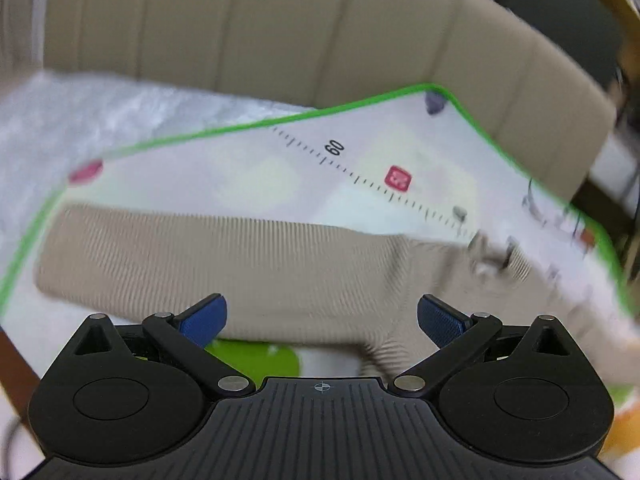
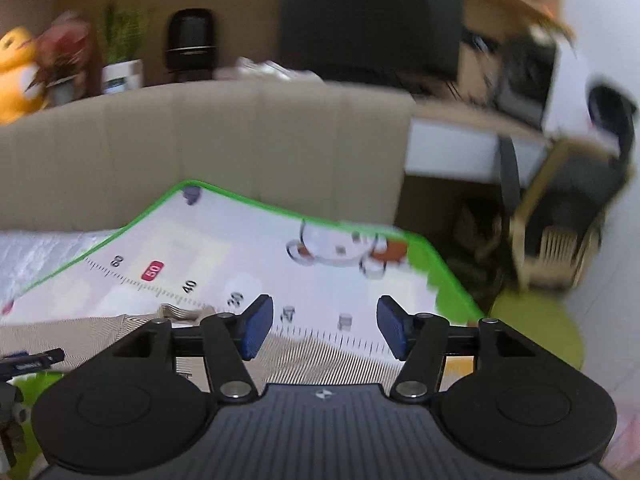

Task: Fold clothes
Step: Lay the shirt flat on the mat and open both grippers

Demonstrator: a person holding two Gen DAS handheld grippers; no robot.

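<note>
Your left gripper (image 1: 322, 316) sits spread wide, nothing between its blue pads (image 1: 204, 318), hovering over the beige ribbed garment (image 1: 224, 264). That garment lies flat on the green-edged play mat (image 1: 360, 148), along its printed ruler. Your right gripper (image 2: 325, 326) is also spread and pinching nothing, above the garment's right part (image 2: 320, 360). Beige headboard (image 2: 240, 140) behind the mat; views blurred.
</note>
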